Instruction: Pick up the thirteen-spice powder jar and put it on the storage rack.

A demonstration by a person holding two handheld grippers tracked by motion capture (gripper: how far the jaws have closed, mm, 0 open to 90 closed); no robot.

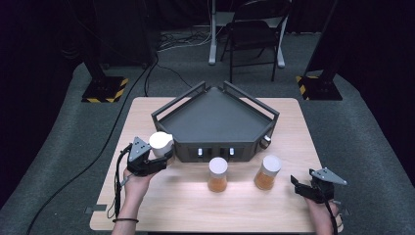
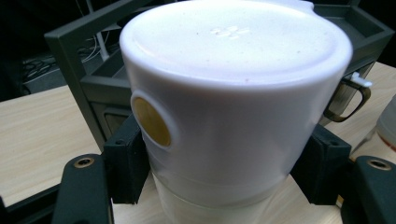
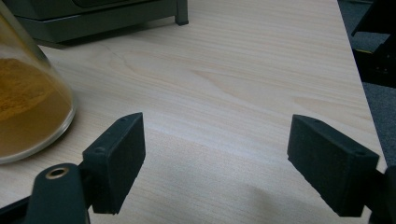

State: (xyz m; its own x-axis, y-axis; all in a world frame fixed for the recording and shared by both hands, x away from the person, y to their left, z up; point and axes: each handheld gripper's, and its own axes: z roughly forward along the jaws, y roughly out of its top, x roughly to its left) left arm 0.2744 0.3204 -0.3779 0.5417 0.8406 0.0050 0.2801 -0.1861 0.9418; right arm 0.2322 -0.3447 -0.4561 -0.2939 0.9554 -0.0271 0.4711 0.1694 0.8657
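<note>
My left gripper (image 1: 155, 157) clamped on white-lidded jar (image 1: 161, 143), by the grey tray's (image 1: 215, 120) left front corner.
Left gripper view: both pads pinch the jar (image 2: 233, 107) under its lid, gold disc on the side. High view: two more orange-filled jars (image 1: 218, 174) (image 1: 267, 172) on the table (image 1: 186, 205). Right gripper (image 1: 303, 186) open, holding nothing.

Black left gripper (image 1: 157, 155) — grey triangular top plate, trailing black cable, brass-ringed screw holes, dark wristband
</note>
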